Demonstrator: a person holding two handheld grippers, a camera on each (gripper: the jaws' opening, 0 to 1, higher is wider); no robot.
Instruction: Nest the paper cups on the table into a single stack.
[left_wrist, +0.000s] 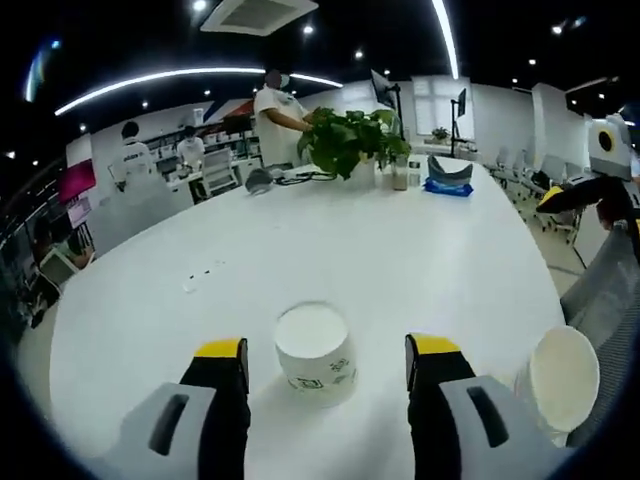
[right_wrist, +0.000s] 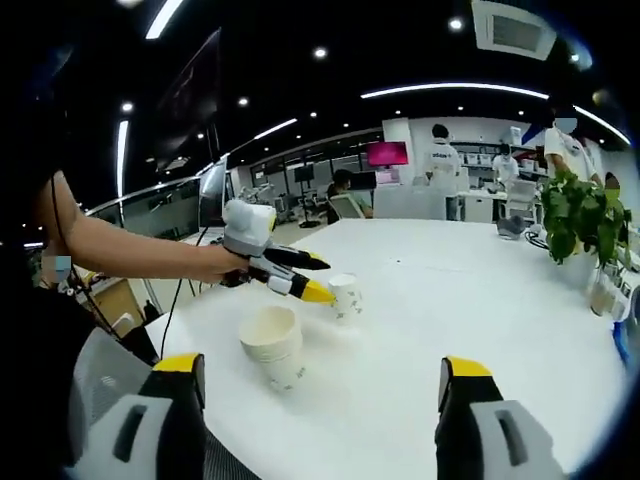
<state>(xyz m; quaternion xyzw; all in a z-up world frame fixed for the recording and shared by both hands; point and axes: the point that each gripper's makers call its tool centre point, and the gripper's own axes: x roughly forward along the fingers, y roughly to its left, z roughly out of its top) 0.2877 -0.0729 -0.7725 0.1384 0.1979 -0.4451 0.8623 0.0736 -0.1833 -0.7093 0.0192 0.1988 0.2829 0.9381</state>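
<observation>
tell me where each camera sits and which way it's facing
Left gripper view: rides the left claw, looking along the table toward a plant; its open jaws flank a cup, with a second cup at right.
Right gripper view: rides the right claw, looking across the table at the left claw and the person's arm holding it.
Shared: both cups, the plant, the table.

I see a white table (left_wrist: 400, 250) with a leafy plant (left_wrist: 350, 140) at its far end, upper centre of the left gripper view, a blue packet (left_wrist: 448, 178) just right of it. People (left_wrist: 280, 115) stand beyond.
</observation>
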